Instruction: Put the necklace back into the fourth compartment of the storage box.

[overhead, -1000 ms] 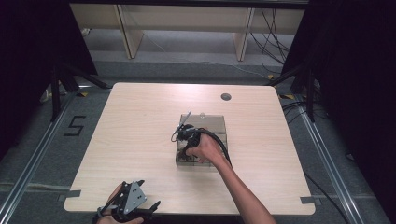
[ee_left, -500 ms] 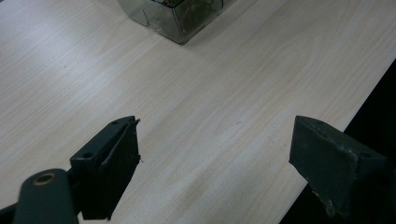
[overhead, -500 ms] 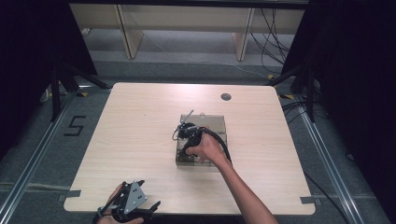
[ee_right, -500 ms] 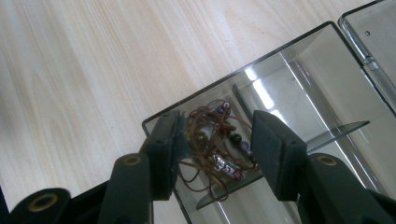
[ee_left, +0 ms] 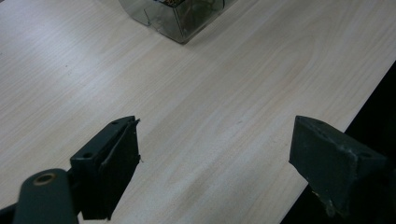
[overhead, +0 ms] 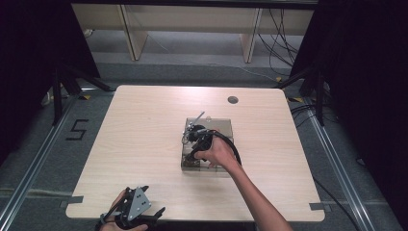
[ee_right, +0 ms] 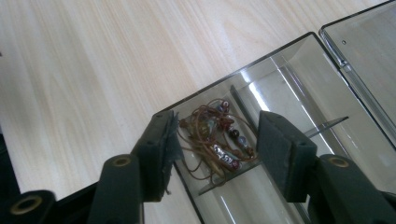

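Brown cord necklace [ee_right: 212,137] lies in the clear box [ee_right: 299,88] between the half-open jaws of the right gripper [ee_right: 215,140], ungripped; left gripper [ee_left: 215,154] gapes wide, empty. Since earlier, nothing has visibly moved.

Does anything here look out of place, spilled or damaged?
Nothing looks spilled or broken. The beaded cord lies in a loose tangle inside one compartment of the clear box, between the open jaws of the right claw. The left claw hovers open at the table's near edge.

Right claw [overhead: 194,136] shifted slightly nearer over clear box [overhead: 226,126]; hand lower
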A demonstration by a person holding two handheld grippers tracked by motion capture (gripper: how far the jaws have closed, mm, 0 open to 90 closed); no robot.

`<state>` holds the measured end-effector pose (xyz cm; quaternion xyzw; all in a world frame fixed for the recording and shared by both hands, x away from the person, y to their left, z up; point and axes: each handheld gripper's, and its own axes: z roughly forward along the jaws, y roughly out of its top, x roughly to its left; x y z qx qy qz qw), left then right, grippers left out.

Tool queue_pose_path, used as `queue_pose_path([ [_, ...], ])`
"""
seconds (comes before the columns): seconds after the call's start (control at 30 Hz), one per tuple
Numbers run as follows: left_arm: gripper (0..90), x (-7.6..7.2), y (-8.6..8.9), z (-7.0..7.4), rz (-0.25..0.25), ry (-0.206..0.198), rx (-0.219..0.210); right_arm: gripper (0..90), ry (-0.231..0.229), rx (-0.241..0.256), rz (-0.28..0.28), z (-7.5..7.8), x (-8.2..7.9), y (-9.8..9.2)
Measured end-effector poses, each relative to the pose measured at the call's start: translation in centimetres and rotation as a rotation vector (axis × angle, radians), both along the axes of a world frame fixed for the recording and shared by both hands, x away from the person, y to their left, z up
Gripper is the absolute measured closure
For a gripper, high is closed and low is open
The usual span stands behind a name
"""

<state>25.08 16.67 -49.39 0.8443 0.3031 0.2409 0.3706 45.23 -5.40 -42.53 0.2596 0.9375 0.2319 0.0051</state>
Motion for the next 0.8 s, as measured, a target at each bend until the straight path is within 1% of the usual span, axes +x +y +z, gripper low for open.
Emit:
queue_pose_path([
  [0.03, 15.4, 0.0, 0.0, 0.0, -0.001, 0.005, 0.000, 45.4, 0.001, 0.004, 0.000, 0.1, -0.1, -0.1],
  [0.07, 15.4, 0.0, 0.0, 0.0, -0.002, 0.010, 0.013, 44.6, 0.002, 0.011, 0.003, 0.2, -0.2, -0.2],
  [0.1, 15.4, 0.0, 0.0, 0.0, 0.002, 0.003, 0.012, 44.1, -0.001, 0.012, 0.000, 0.2, -0.3, -0.2],
  [0.13, 15.4, 0.0, 0.1, 0.0, -0.011, 0.006, 0.027, 43.6, 0.007, 0.012, -0.004, 0.3, -0.4, -0.3],
  [0.17, 15.4, 0.0, 0.3, 0.2, -0.026, 0.013, 0.057, 43.5, -0.001, 0.009, 0.005, 0.3, -0.4, -0.5],
  [0.2, 15.4, 0.0, 0.0, 0.0, 0.002, 0.004, 0.010, 43.1, 0.000, 0.015, 0.008, 0.3, -0.5, -0.6],
  [0.23, 15.4, 0.0, 0.0, 0.0, 0.002, 0.002, 0.009, 42.8, 0.002, 0.020, -0.004, 0.4, -0.6, -0.7],
  [0.33, 15.4, 0.0, 0.0, -0.1, 0.002, 0.002, 0.011, 42.7, 0.005, 0.029, -0.001, 0.4, -0.8, -1.0],
  [0.37, 15.4, 0.3, 0.3, 0.2, -0.039, -0.020, 0.053, 42.4, -0.003, 0.032, 0.005, 0.5, -0.9, -1.4],
  [0.4, 15.5, 0.3, 0.3, 0.1, -0.037, -0.021, 0.050, 42.4, 0.005, 0.032, -0.010, 0.6, -1.0, -1.5],
  [0.43, 15.4, 0.3, 0.3, 0.1, -0.035, -0.019, 0.050, 42.4, -0.006, 0.030, 0.002, 0.7, -1.0, -1.8],
  [0.47, 15.4, 0.3, 0.2, 0.1, -0.034, -0.016, 0.052, 42.3, -0.005, 0.037, 0.005, 0.8, -1.0, -1.9],
  [0.5, 15.4, 0.2, 0.1, 0.0, -0.021, -0.018, 0.036, 42.3, -0.006, 0.038, 0.002, 0.8, -1.1, -2.1],
  [0.53, 15.4, 0.2, 0.2, 0.1, -0.021, -0.019, 0.041, 42.3, -0.013, 0.037, 0.005, 0.9, -1.2, -2.2],
  [0.57, 15.4, 0.3, 0.3, 0.1, -0.039, -0.017, 0.057, 42.1, -0.014, 0.039, 0.005, 0.9, -1.3, -2.4],
  [0.6, 15.4, 0.3, 0.2, 0.1, -0.036, -0.015, 0.049, 41.8, -0.012, 0.039, 0.005, 1.0, -1.4, -2.5],
  [0.63, 15.4, 0.0, 0.2, 0.0, -0.012, 0.011, 0.034, 41.4, -0.013, 0.042, 0.002, 1.0, -1.5, -2.7],
  [0.67, 15.4, 0.0, 0.2, 0.0, -0.012, 0.012, 0.034, 41.1, -0.019, 0.045, 0.004, 1.1, -1.5, -2.8],
  [0.7, 15.4, 0.0, 0.2, 0.0, -0.012, 0.010, 0.037, 40.7, -0.010, 0.052, -0.002, 1.1, -1.7, -2.9],
  [0.73, 15.4, 0.2, 0.2, 0.1, -0.030, -0.013, 0.047, 40.4, -0.012, 0.054, 0.004, 1.1, -1.7, -3.0],
  [0.77, 15.4, 0.0, 0.1, 0.0, -0.011, 0.010, 0.032, 40.1, -0.018, 0.053, 0.006, 1.1, -1.8, -3.1],
  [0.8, 15.4, 0.0, 0.1, 0.0, -0.010, 0.013, 0.032, 39.8, -0.028, 0.056, 0.018, 1.1, -1.8, -3.3],
])
